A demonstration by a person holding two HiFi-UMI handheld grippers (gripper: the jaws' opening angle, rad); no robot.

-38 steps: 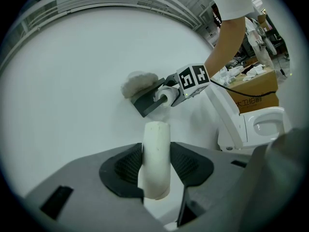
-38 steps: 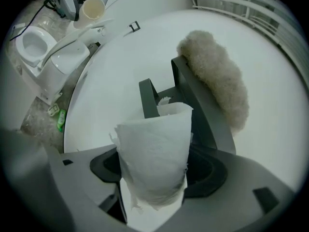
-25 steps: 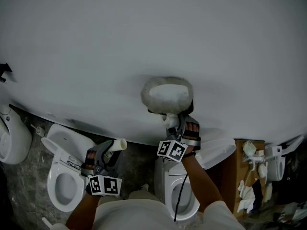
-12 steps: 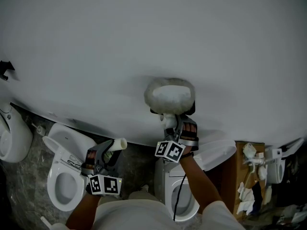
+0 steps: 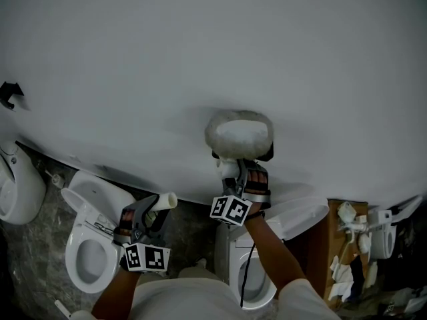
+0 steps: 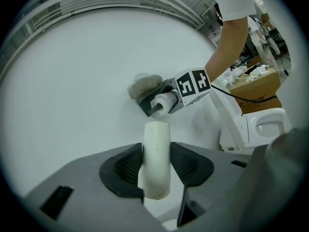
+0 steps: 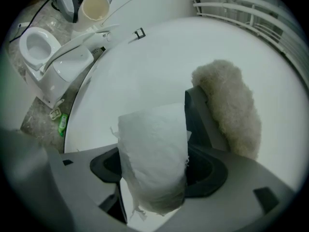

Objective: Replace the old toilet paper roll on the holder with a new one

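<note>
- A person stands facing a white wall with a two-jaw gripper in each hand, seen from the head view.
- The left gripper has its jaws pinching a bare cardboard tube. The tube stands upright between the dark ribbed pads, its open top rising clear above them.
- That gripper is held low and to the person's left, above a white toilet and well apart from the holder.
- The right gripper has its jaws pressed on a full toilet paper roll, with ragged paper edges hanging below the pads.
- The roll sits right at the dark bracket of the holder, which is fixed to the wall and topped with a pale fluffy cover. Whether roll and bracket touch cannot be told.
- A second toilet stands below the person's right arm.
- A cardboard box with loose items on top sits farther to the right.
</note>
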